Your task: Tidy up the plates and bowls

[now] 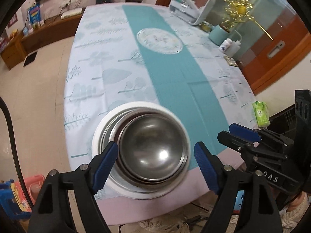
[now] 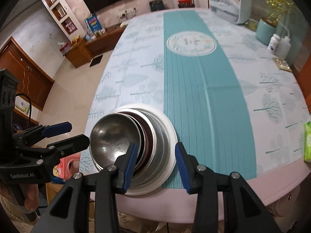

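Two grippers hang over one stack (image 1: pixel 143 151) near the table's (image 1: pixel 108 62) front edge: steel bowls nested mouth-up on a white plate (image 1: pixel 97 136). The left gripper (image 1: pixel 156 165) stands wide open, its fingers straddling the top bowl (image 1: pixel 153 151) without touching it, nothing held. The right gripper (image 2: pixel 155 165) is part open and empty too; the stack's right rim shows between its fingers, apart from both. From the left tool the stack lies straight ahead and below; from the right it lies ahead and a little left. Both are about equally near, the left more centred. Bowls and plate are round, so no long axis; the stack's axis looks upright, openings facing up, the top bowl sitting slightly off-centre toward the front
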`<state>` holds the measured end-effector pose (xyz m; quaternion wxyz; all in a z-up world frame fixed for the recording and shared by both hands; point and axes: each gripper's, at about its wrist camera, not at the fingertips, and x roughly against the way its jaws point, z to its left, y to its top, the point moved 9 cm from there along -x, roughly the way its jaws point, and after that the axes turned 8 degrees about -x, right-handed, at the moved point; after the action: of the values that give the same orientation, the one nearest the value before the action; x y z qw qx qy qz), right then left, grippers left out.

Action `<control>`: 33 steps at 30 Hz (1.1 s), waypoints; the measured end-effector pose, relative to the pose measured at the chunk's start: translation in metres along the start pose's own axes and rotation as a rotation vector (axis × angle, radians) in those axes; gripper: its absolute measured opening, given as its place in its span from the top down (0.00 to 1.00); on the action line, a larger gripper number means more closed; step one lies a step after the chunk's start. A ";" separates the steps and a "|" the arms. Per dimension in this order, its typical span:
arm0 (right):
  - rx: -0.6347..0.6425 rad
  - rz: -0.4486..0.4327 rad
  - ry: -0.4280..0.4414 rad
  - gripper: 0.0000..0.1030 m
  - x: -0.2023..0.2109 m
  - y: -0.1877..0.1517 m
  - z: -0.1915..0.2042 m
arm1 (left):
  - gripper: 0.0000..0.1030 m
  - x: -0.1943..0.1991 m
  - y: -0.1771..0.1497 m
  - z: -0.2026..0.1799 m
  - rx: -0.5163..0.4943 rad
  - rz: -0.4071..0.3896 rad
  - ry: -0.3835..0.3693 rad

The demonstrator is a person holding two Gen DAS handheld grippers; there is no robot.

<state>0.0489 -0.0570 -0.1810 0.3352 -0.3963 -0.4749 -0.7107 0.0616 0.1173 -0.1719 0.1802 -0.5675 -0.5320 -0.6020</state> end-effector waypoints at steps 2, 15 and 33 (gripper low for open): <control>0.011 -0.037 -0.004 0.61 0.015 0.002 -0.002 | 0.19 0.011 0.004 -0.011 -0.013 -0.037 0.036; 0.078 -0.181 -0.059 0.52 0.077 0.022 -0.024 | 0.10 0.060 0.007 -0.056 0.058 -0.184 0.257; 0.117 -0.232 -0.103 0.52 0.089 0.017 -0.025 | 0.09 0.080 -0.011 -0.056 0.136 -0.211 0.411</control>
<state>0.0166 -0.0949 -0.1015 0.2484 -0.3545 -0.5750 -0.6943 0.0016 0.1045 -0.0949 0.2585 -0.3609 -0.5798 -0.6832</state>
